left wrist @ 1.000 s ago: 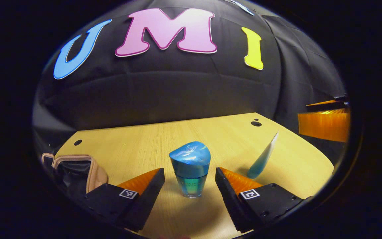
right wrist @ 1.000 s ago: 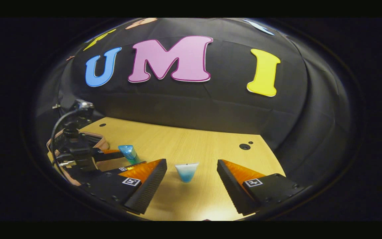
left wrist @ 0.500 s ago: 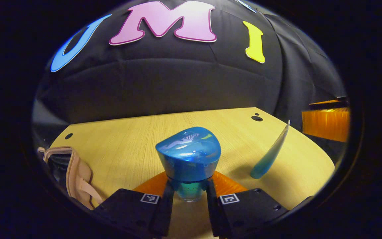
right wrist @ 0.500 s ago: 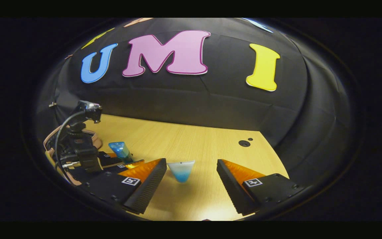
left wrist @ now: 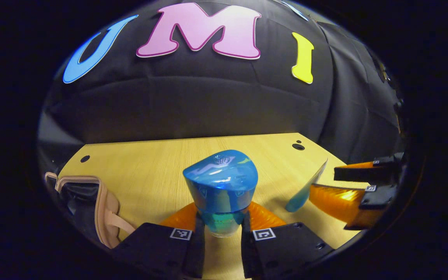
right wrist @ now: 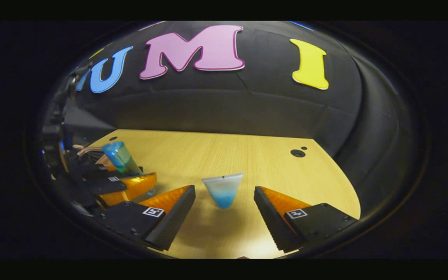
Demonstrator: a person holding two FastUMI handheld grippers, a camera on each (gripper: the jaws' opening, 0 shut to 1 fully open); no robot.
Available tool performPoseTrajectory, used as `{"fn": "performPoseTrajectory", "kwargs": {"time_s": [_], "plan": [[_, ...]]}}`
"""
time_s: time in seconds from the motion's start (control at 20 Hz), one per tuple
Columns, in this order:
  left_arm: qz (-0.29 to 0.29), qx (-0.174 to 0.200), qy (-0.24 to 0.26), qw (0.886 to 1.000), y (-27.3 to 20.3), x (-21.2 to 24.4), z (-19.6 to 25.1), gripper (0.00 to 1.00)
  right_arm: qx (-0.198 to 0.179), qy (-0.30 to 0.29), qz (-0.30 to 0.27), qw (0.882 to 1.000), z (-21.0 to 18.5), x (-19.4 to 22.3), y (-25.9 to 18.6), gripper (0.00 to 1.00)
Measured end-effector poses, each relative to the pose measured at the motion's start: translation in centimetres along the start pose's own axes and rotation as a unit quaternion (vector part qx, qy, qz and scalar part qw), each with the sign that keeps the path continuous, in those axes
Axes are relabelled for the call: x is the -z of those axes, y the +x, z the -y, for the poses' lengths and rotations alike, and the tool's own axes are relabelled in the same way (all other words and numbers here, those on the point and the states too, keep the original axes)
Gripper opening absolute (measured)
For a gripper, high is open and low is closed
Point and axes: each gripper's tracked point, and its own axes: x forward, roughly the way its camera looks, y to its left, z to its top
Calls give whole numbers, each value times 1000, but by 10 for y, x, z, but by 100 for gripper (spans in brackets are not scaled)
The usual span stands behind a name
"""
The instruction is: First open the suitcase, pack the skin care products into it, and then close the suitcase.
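Tube (right wrist: 223, 190) stands cap-down on tabletop (right wrist: 247, 155), at 12 o'clock between wide-open right gripper (right wrist: 224, 208) fingers, untouched. Left gripper (left wrist: 222, 225) fingers clamp bottle (left wrist: 221, 186); suitcase (left wrist: 91, 206) at its 9 o'clock.

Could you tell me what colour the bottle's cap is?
Glossy blue cap; clearest in the left gripper view.

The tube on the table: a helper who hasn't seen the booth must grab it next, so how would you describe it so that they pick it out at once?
On the pale wooden table, look between the right gripper's open fingers. There stands the tube, blue end down, its flat wide end up. Unlike the blue-capped bottle, which the left gripper holds, it is flat, capless, fading from whitish to blue.
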Motion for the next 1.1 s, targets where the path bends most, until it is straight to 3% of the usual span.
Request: {"fn": "performPoseTrajectory", "kwargs": {"time_s": [0.05,0.4,0.5,0.55,0.6,0.85,0.9,0.95,1.0,1.05,1.1], "plan": [[7,2,-2,1000,-7,-8,0,39,0,1,-3,1000,-1,3,6,97],[22,9,-11,1000,-63,-40,-11,42,7,11,-39,999,2,33,52,94],[21,3,-4,1000,-77,-40,-22,42,10,11,-57,998,4,44,55,54],[19,-1,-4,1000,-83,-40,-28,45,8,18,-51,999,4,38,55,49],[11,-6,-8,1000,-89,-36,-36,42,9,21,-49,999,5,35,51,46],[-71,-13,-58,996,-131,-11,-77,42,-39,3,-21,999,-23,-4,0,43],[-90,-15,-64,994,-141,-7,-88,39,-51,7,-20,998,-31,-8,-15,39],[-118,-15,-67,991,-154,1,-101,42,-63,16,-20,998,-40,-14,-28,43],[-142,-11,-65,988,-167,7,-113,39,-75,24,-18,997,-52,-19,-42,43],[-167,-8,-63,984,-176,16,-128,45,-83,31,-15,996,-61,-24,-53,44],[-201,-7,-58,978,-187,26,-143,42,-92,38,-13,995,-70,-28,-64,43]]}}
